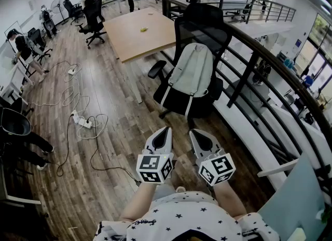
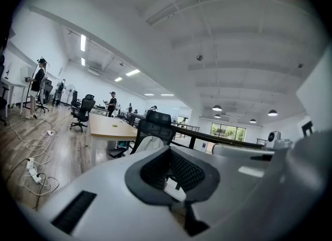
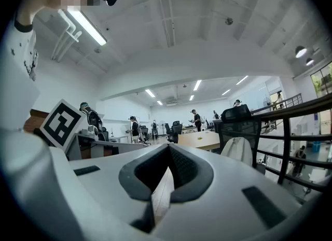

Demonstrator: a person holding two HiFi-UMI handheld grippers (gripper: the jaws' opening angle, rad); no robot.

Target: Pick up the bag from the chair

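A pale grey backpack (image 1: 192, 71) leans upright against the back of a black office chair (image 1: 205, 19), straps hanging over the seat. It shows small in the left gripper view as the bag (image 2: 147, 144) and in the right gripper view as the bag (image 3: 237, 149). Both grippers are held close to the person's body, well short of the chair. The left gripper (image 1: 165, 133) (image 2: 171, 171) is shut with nothing in it. The right gripper (image 1: 201, 136) (image 3: 167, 171) is also shut and empty, beside the left one.
A wooden table (image 1: 142, 32) stands behind and left of the chair. A black railing (image 1: 249, 53) runs along the right, close to the chair. Cables and a power strip (image 1: 80, 121) lie on the wood floor to the left. Other chairs and people are far off.
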